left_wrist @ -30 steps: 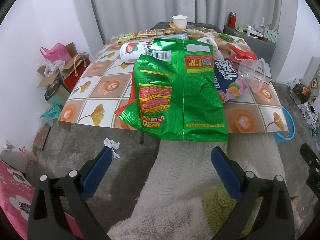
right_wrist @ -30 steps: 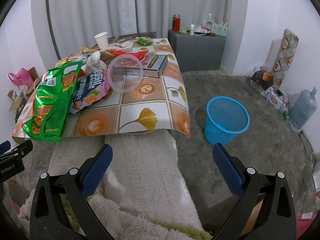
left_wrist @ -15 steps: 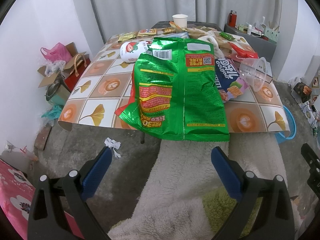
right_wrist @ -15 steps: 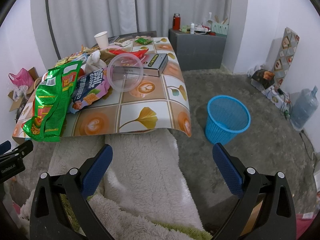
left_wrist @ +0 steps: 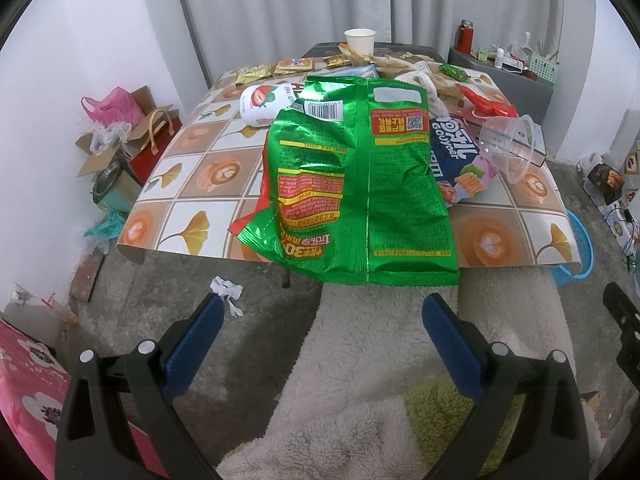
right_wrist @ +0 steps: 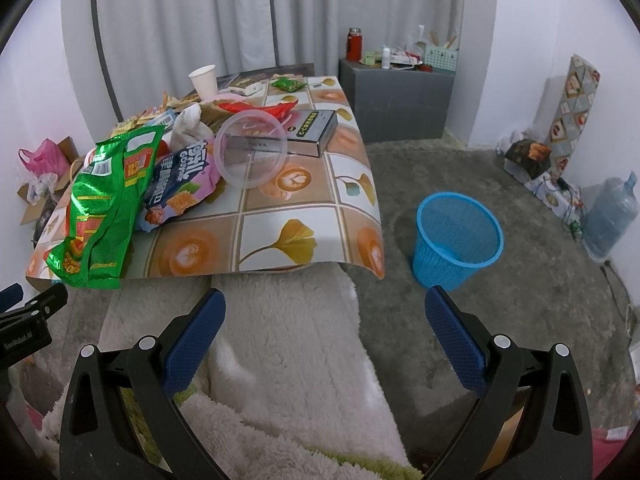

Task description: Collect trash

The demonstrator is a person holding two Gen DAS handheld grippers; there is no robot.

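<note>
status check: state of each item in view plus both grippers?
left hand-held gripper: open, empty
right hand-held gripper: open, empty
green chip bag: torn open, flat, overhanging the table edge
clear plastic cup: on its side
paper cup: upright
blue bin: upright on the floor, looks nearly empty

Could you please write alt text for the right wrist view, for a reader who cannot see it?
The open right gripper hangs empty above a fluffy white rug, facing a low table littered with trash: a green snack bag overhanging the near edge, a clear plastic cup on its side, a paper cup. A blue mesh wastebasket stands on the floor to the table's right.
</note>
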